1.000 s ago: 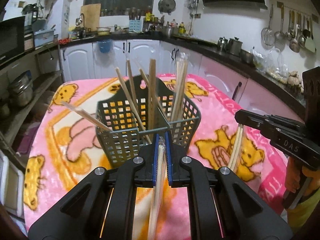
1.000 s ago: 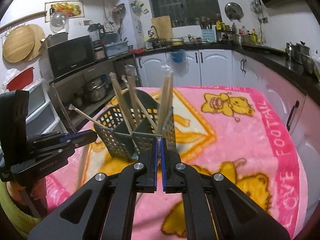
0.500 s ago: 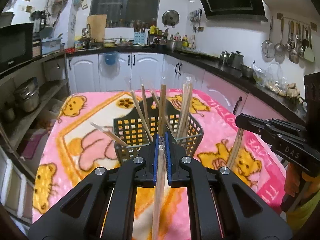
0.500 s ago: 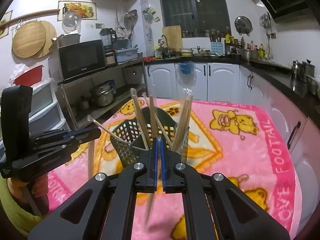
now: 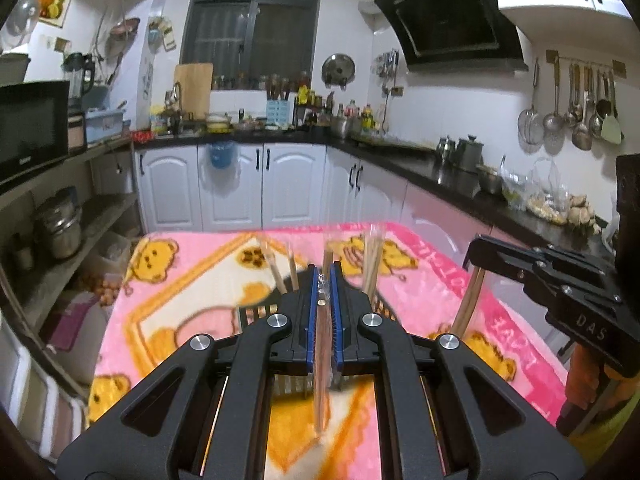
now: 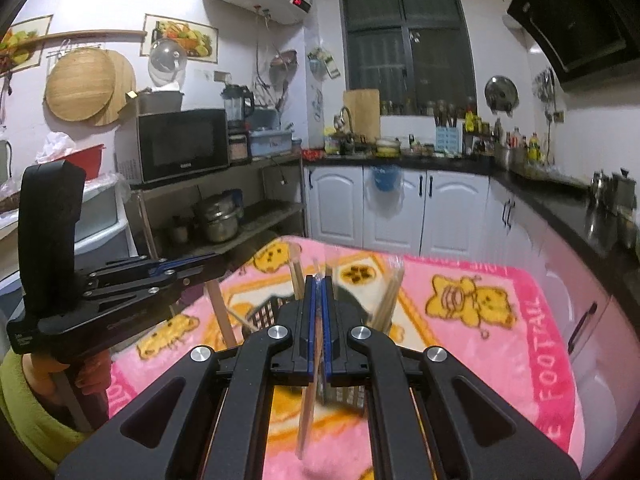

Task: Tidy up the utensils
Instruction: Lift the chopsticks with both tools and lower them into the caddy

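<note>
A wrapped chopstick pair [image 5: 322,344] is clamped upright between the narrow fingers of the left gripper [image 5: 324,280]. Another pair [image 6: 310,400] is pinched in the closed right gripper [image 6: 319,284]. Both are held above the basket [image 6: 264,314] of chopsticks on the pink blanket [image 6: 500,344], largely hidden by the fingers.

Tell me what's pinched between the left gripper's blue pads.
A plastic-wrapped pair of wooden chopsticks sits between the left gripper pads, hanging downward, as the left wrist view shows.

One basket [image 6: 268,314], two hand-held grippers, each clamping one chopstick pair.
</note>
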`<state>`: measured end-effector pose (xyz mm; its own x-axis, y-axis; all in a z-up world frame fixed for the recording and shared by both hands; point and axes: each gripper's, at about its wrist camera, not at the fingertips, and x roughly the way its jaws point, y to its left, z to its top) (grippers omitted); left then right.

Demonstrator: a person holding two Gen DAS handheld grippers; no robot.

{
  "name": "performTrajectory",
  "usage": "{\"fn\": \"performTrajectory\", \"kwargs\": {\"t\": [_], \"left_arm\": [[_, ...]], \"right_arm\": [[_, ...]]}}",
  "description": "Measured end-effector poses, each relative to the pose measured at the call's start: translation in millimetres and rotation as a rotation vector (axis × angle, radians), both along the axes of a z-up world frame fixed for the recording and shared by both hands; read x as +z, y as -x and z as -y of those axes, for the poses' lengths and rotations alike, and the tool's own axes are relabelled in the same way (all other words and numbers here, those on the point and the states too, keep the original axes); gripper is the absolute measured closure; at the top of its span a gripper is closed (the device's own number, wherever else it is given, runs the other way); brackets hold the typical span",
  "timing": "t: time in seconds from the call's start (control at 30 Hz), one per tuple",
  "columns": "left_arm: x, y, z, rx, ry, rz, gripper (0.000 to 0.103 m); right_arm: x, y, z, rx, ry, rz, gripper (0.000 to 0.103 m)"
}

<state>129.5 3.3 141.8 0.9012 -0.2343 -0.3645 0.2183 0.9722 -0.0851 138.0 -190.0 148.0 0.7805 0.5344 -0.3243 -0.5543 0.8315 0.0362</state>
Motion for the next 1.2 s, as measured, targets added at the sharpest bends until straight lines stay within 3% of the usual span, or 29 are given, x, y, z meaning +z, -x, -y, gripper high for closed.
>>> {"fn": "performTrajectory", "kwargs": {"t": [0.33, 0.6, 0.93, 1.2], "left_arm": [[46.8, -20.8, -1.4, 0.026, 0.019, 0.096, 0.1], [61.4, -44.5, 3.5, 0.035, 0.044, 0.113, 0.1], [58.2, -69.0, 12.1, 0.046, 0.071, 0.099, 0.1], [33.8, -84.3, 16.9, 0.062, 0.039, 0.05, 0.1]], "right_arm": [[41.3, -9.1, -0.7, -0.006, -0.034, 0.112, 0.1], [61.8, -31.0, 3.7, -0.033, -0.063, 0.149, 0.1], [73.0, -56.6, 4.2, -0.053, -0.086, 0.172, 0.1], [49.4, -75.7, -2.7, -0.062, -0.063, 0.139, 0.1]]}}
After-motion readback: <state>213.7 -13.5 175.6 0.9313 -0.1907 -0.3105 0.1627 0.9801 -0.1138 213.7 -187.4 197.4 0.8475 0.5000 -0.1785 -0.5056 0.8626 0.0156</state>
